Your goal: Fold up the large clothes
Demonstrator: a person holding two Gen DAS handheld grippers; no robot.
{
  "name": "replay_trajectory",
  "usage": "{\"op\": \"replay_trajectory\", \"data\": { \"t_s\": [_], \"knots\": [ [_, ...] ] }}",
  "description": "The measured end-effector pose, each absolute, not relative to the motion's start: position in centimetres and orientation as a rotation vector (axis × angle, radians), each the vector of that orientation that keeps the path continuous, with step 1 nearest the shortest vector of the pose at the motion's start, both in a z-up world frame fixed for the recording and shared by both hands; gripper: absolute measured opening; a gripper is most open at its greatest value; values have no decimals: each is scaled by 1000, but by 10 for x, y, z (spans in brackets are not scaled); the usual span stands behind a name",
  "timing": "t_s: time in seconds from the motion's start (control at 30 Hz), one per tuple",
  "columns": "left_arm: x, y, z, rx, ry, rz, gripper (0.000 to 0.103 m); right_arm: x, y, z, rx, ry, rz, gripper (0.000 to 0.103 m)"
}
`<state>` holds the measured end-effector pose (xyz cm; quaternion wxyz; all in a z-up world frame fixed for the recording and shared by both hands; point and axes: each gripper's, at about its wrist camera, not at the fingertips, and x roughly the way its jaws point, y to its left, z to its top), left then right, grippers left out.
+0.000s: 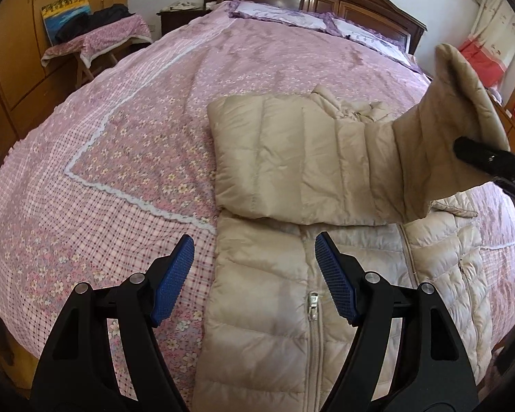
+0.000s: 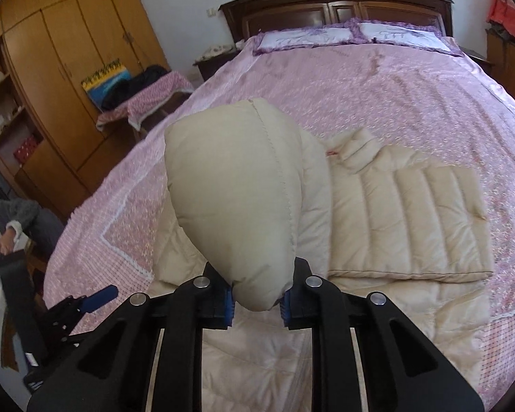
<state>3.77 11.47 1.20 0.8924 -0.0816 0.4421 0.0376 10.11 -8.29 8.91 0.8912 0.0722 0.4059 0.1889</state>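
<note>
Blue pads of the right gripper [image 2: 257, 304] are pinching the jacket's [image 1: 285, 309] sleeve cuff [image 2: 230, 199] and holding it above the coat, which is lying zipper-up on the bed [image 1: 103, 120] with its other sleeve [image 1: 292, 158] already folded across the chest. Left gripper [image 1: 254, 274] is hovering wide and empty just over the zipper [image 1: 313, 305] — holding nothing. Slick puffy fabric is filling the jaws only at the cuff's tip, so it may be slipping out mid-fold — or dragging the folded sleeve askew.
</note>
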Motion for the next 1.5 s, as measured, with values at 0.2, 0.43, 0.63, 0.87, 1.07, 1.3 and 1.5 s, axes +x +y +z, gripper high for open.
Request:
{"op": "replay_trajectory", "data": {
  "t_s": [0.2, 0.43, 0.63, 0.87, 1.07, 1.3, 1.5],
  "knots": [
    [41, 106, 19, -146, 909, 65, 73, 106, -118, 96, 193, 828, 350, 20],
    [50, 97, 28, -121, 892, 55, 73, 110, -156, 103, 214, 810, 301, 20],
    [64, 85, 32, -109, 888, 35, 73, 115, -184, 96, 233, 822, 265, 20],
    [80, 73, 30, -114, 899, 25, 73, 129, -206, 63, 255, 894, 230, 20],
    [91, 68, 24, -116, 908, 25, 73, 137, -221, 33, 274, 949, 184, 20],
    [107, 64, 13, -109, 924, 28, 73, 137, -236, 16, 284, 981, 137, 39],
    [114, 60, 3, -114, 942, 28, 73, 124, -249, 28, 250, 947, 106, 50]
  ]
}}
